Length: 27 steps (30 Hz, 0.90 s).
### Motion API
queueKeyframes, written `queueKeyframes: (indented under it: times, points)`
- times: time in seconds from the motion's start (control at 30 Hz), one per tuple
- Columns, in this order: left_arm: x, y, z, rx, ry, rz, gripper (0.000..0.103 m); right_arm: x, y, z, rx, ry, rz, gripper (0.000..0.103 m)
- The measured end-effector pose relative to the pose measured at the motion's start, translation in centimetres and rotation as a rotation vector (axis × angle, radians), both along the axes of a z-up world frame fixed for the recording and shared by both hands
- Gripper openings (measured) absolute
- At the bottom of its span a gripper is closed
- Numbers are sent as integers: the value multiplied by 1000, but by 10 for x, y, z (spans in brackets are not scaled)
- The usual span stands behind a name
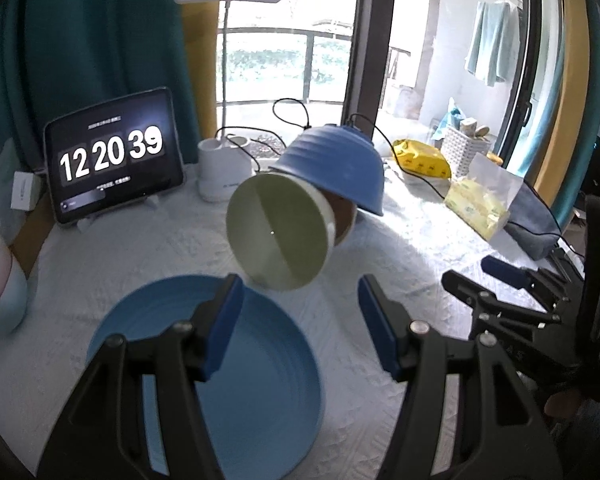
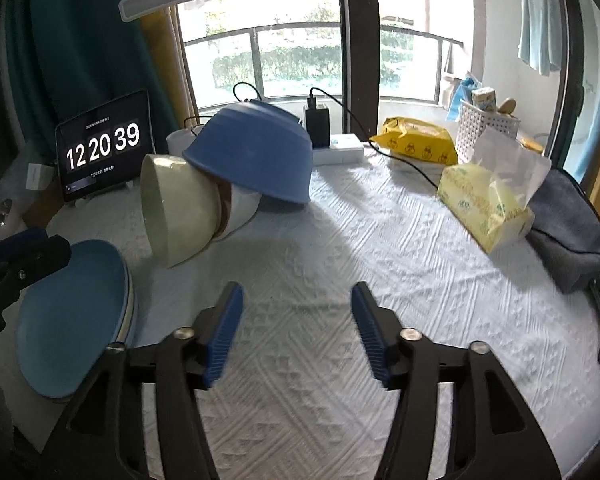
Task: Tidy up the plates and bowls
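Tongs of both hands are seen spread apart with nothing between the blue pads: left tongs (image 1: 300, 320) held above a blue plate (image 1: 236, 384), right tongs (image 2: 296, 328) above bare white textured cloth on the counter (image 2: 380, 248). No earlier state is recorded for either pair.

Blue plate is noted lying flat near the front of the counter, left of centre; from the right wrist view a paler rim is glimpsed under it, so a second plate may be stacked beneath, though this cannot be settled.

Farther back, a pale green bowl (image 1: 278, 230) is seen tipped on its side, its mouth turned forward and left. A brown bowl (image 1: 346, 218) is partly nested behind it, and a blue ribbed bowl (image 1: 332, 168) is propped upside down and tilted over both.

Beyond these, a tablet clock (image 1: 112, 160) is stood at back left, a white lamp base (image 1: 222, 168) beside it. At right, a tissue pack (image 2: 482, 204), a yellow wipes packet (image 2: 418, 142) and a white basket (image 2: 484, 130) are ranged towards the window.
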<state>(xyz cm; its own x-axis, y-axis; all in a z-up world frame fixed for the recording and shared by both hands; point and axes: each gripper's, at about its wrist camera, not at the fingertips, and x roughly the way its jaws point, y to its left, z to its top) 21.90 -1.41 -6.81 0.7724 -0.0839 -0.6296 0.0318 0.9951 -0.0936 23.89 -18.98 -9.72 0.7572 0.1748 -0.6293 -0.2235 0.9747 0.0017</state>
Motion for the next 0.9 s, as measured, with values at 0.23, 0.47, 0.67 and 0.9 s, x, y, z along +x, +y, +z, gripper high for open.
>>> queueKeyframes:
  times: [0.23,0.47,0.67,0.9]
  points:
    - [10,-7,-1,-10,-7,2,61,14,-5,2,-36,-31,-1,67]
    - [20,-4,-4,-26,-7,17,61,32,1,-4,-101,-41,11,67]
    - [28,3,-9,-41,-3,31,61,50,17,-10,-147,-49,33,67]
    - [39,13,-17,-77,10,43,61,71,41,-17,-223,-77,60,67]
